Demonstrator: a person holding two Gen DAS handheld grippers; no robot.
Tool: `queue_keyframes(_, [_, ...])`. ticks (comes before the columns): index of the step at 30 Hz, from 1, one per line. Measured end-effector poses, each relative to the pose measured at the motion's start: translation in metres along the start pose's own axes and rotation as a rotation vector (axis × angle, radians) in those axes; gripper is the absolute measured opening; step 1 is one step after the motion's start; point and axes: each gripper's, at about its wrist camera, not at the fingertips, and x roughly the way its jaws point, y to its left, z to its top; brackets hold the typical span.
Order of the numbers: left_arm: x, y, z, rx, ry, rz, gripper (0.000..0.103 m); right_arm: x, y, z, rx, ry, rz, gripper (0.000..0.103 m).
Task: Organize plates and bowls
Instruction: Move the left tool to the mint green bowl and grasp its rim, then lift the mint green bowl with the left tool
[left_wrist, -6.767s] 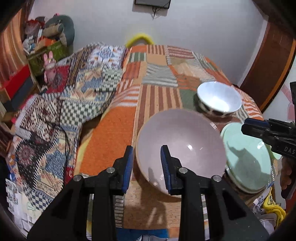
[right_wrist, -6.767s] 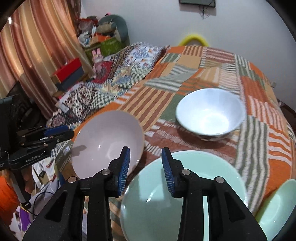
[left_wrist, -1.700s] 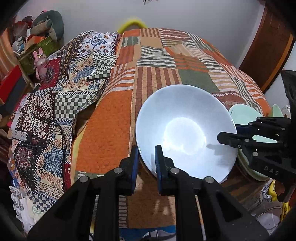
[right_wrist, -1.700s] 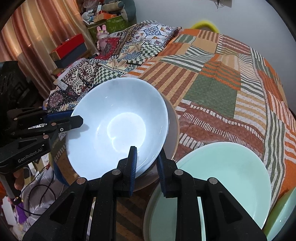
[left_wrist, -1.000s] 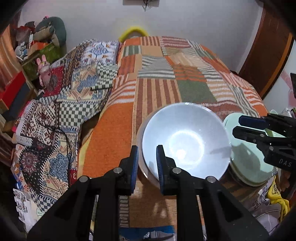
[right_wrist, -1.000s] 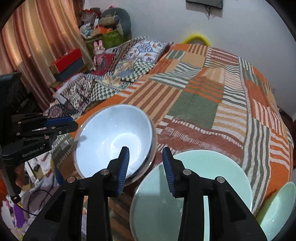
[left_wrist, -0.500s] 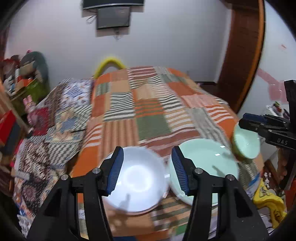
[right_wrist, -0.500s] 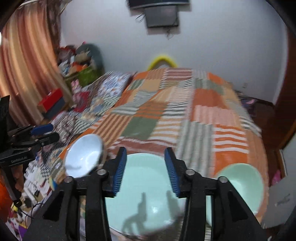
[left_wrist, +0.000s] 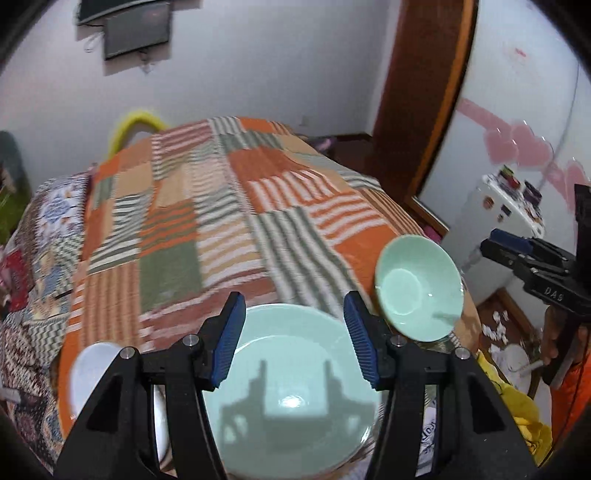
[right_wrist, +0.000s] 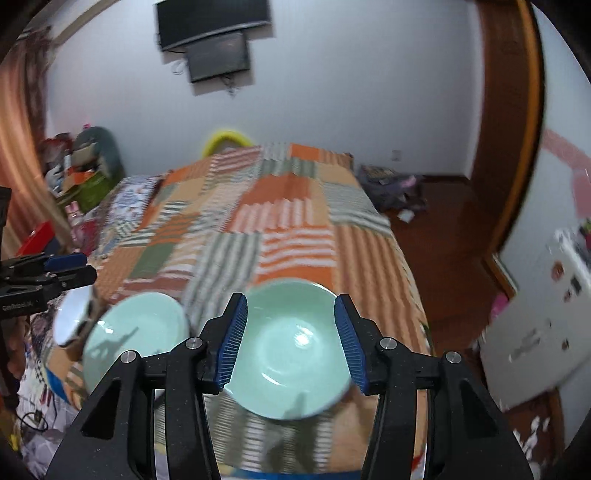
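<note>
A large mint-green plate (left_wrist: 291, 398) lies at the near edge of the bed, right below my open, empty left gripper (left_wrist: 293, 341). A small mint-green bowl (left_wrist: 419, 288) sits to its right; in the right wrist view this bowl (right_wrist: 291, 347) lies under my open, empty right gripper (right_wrist: 291, 341). The white bowl (left_wrist: 86, 373) rests in another bowl at the far left; it also shows in the right wrist view (right_wrist: 72, 319), left of the green plate (right_wrist: 136, 328).
The patchwork bedspread (left_wrist: 207, 221) covers the bed. A white fridge (left_wrist: 495, 229) and a wooden door frame (left_wrist: 417, 92) stand to the right. Clutter lies on the floor at the right (left_wrist: 517, 354). The right gripper shows at the right edge (left_wrist: 532, 266).
Both grippers let go of the white bowl, now nested in the pink bowl, opened wide, rose and swung right. The left is now over the green plate, the right over the small green bowl.
</note>
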Motion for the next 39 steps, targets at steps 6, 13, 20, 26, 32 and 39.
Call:
queue_keyframes(6, [0.052, -0.035, 0.006, 0.021, 0.089, -0.062, 0.055, 0.025, -0.034, -0.023, 0.079, 0.065, -0.006, 0.046])
queue_keyframes(13, [0.096, -0.061, 0.008, 0.050, 0.158, -0.119, 0.055, 0.047, -0.049, -0.038, 0.108, 0.105, 0.018, 0.046])
queue_keyframes(20, [0.125, -0.066, 0.004, 0.044, 0.200, -0.143, 0.050, 0.059, -0.062, -0.047, 0.143, 0.144, 0.036, 0.030])
queue_keyframes(26, [0.139, -0.065, 0.002, 0.031, 0.240, -0.174, 0.027, 0.063, -0.066, -0.052, 0.186, 0.167, 0.079, 0.020])
queue_keyframes(32, [0.142, -0.069, 0.002, 0.023, 0.260, -0.238, 0.006, 0.064, -0.062, -0.054, 0.186, 0.171, 0.111, 0.010])
queue_keyframes(39, [0.136, -0.066, 0.003, 0.001, 0.261, -0.254, 0.006, 0.060, -0.060, -0.050, 0.194, 0.149, 0.122, 0.009])
